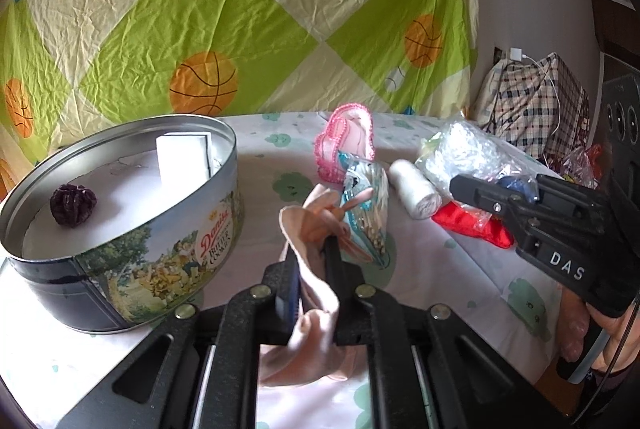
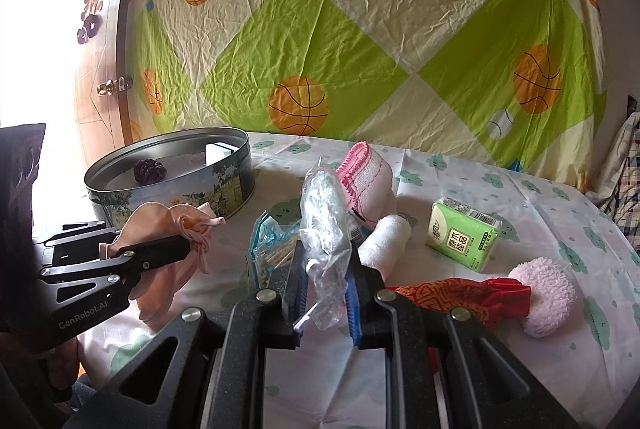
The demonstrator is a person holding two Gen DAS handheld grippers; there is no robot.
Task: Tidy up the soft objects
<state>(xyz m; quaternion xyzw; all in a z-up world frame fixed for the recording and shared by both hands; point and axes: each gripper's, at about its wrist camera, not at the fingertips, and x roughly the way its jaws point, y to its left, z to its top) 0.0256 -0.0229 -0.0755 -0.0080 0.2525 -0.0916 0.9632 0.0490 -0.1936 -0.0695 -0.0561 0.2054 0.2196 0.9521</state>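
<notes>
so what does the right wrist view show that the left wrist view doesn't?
Right wrist only: the green tissue pack, the pink fluffy puff and the wooden door.

Left wrist only: the checked bag with a white charger cable by the wall.

Both: the cookie tin, the left gripper shut on the peach cloth pouch, the right gripper shut on the clear plastic bag, the white roll and the red cloth.

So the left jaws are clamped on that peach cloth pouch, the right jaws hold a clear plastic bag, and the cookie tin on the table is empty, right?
Nearly. The cookie tin is not empty: the left wrist view shows a dark purple knotted ball and a white box inside. The rest holds: the left gripper is clamped on the peach cloth pouch, and the right gripper holds the clear plastic bag.
</notes>
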